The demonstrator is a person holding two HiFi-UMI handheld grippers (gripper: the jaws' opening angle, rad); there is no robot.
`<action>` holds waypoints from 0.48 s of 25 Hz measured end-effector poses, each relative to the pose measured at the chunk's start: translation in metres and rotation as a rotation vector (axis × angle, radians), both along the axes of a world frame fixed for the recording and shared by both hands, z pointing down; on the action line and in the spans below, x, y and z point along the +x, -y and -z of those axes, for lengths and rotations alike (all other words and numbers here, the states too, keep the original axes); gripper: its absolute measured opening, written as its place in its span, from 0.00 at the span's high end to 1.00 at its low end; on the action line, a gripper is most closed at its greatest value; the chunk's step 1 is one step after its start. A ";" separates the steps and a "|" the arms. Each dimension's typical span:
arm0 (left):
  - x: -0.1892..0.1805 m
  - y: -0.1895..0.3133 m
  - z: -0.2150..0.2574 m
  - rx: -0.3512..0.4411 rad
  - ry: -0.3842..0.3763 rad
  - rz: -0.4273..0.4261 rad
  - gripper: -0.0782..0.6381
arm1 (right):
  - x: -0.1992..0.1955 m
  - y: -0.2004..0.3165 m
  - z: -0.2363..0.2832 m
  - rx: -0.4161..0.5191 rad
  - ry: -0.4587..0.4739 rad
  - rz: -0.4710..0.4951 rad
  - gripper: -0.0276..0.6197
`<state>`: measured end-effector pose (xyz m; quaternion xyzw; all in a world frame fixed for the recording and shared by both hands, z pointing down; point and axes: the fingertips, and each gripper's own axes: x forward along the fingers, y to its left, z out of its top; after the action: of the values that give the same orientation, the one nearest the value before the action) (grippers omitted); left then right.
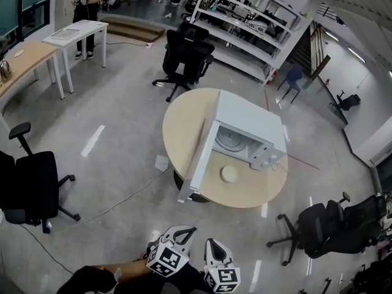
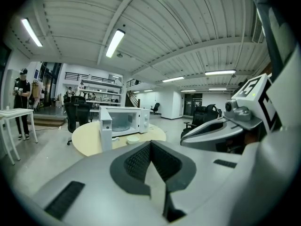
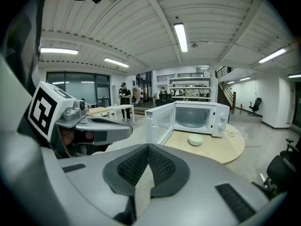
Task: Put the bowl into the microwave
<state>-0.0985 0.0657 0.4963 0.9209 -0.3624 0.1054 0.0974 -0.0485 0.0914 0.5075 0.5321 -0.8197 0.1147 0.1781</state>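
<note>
Head view shows the bowl resting on the round surface, just in front of the microwave, whose door stands wide open. The left gripper and right gripper are both clenched on nothing, well apart from the surface.

Likely hazards:
- Jaws left clenched at contact would push the bowl rather than grasp it.
- The shallow rim may slip from a partial grip.
- The open door flanks the bowl's left side and could be struck.

A floor cable crosses the approach path. An office chair stands beyond the surface.
</note>
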 end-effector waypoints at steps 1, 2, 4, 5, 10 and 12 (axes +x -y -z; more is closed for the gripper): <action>0.004 0.002 -0.001 -0.004 0.005 0.003 0.82 | 0.003 0.003 0.000 -0.003 0.010 0.004 0.93; 0.009 0.005 0.000 -0.006 0.008 0.005 0.82 | 0.006 0.006 -0.001 -0.004 0.021 0.009 0.93; 0.016 0.009 0.001 -0.006 0.016 0.010 0.82 | 0.012 0.013 -0.003 0.000 0.035 0.024 0.93; 0.020 0.011 0.002 -0.005 0.021 0.012 0.82 | 0.015 0.016 -0.005 0.004 0.040 0.034 0.93; 0.043 0.023 0.002 0.007 0.057 0.035 0.82 | 0.034 0.032 -0.003 0.024 0.066 0.069 0.93; 0.054 0.030 0.007 0.018 0.063 0.044 0.82 | 0.045 0.040 0.000 0.032 0.081 0.070 0.93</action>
<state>-0.0450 0.0357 0.4897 0.9098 -0.3864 0.1289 0.0800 -0.0035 0.0511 0.5075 0.5010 -0.8460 0.1168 0.1403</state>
